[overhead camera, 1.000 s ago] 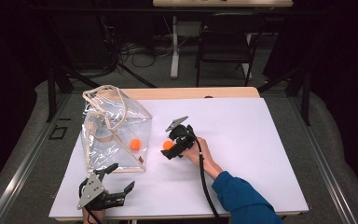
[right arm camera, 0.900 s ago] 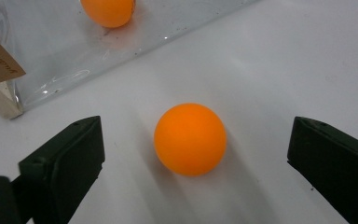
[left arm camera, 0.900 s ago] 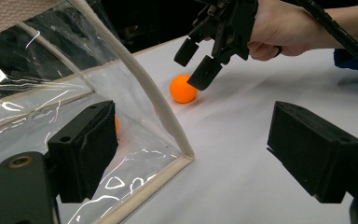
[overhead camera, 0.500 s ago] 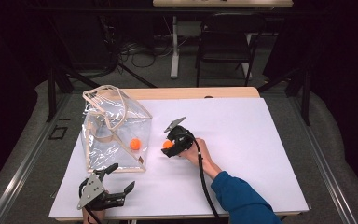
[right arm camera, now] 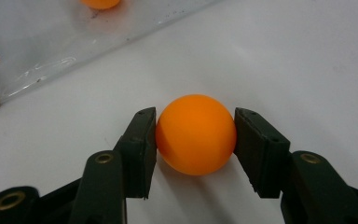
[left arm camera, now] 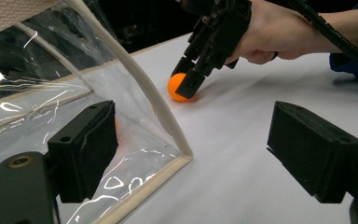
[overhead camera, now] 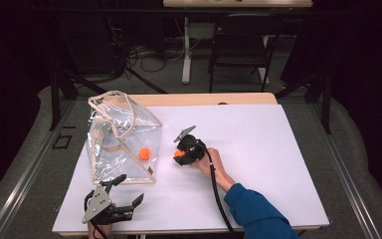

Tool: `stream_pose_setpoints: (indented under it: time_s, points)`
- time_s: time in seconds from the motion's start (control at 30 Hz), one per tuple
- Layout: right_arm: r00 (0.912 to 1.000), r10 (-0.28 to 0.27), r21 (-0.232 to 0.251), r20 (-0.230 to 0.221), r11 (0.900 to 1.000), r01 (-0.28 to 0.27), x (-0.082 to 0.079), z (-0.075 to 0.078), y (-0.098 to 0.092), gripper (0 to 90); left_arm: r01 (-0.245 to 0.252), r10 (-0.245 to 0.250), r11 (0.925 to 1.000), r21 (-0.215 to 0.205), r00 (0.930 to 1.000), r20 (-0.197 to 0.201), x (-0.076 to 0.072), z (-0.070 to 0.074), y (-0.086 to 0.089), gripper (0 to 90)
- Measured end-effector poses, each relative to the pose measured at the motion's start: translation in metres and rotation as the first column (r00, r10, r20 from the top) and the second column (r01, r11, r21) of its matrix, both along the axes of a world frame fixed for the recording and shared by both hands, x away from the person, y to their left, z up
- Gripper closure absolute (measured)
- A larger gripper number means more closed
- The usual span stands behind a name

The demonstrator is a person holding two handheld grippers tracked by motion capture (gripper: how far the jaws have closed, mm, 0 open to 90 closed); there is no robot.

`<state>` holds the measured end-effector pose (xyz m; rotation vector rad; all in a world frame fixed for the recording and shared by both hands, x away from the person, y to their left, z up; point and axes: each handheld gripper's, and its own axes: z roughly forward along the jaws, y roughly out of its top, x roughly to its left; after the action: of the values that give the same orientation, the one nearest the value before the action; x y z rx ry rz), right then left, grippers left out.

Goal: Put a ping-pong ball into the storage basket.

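The right gripper [right arm camera: 196,140] is clamped on a small, smooth orange plastic ball [right arm camera: 196,134]; its two black jaws have just been closing and now press the ball from either side at its widest girth, the ball resting on the white table top [overhead camera: 258,144] just beside the bag. Such a ball is probably hollow, very light and stiff but thin-shelled, so a gentle squeeze should be enough; its glossy round skin looks slippery, and a grip above or below the middle would likely squirt it out, so the hold across the equator seems the right one. Once freed it would roll readily on the flat surface. The left gripper [overhead camera: 122,196] hovers with its jaws wide apart at the near corner of the clear, soft plastic tote bag with cream piping and handles [overhead camera: 122,137], holding nothing. The bag is floppy and crinkled, likely to sag if not steadied. Counted: two orange balls, one in the jaws and a second one [overhead camera: 144,153] inside the bag; one bag; two grippers.
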<state>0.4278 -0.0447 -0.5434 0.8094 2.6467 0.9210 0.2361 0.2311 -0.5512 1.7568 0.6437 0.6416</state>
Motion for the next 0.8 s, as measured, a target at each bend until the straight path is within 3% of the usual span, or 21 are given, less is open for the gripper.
stream_pose_setpoints:
  time_s: [0.8]
  points:
    - [1.0,0.003,0.024,0.005,1.0,-0.003,-0.0015,0.0035,-0.0032,50.7,0.004,-0.004,1.0,0.007,1.0,0.003,-0.0002,-0.0002,-0.0003,15.8]
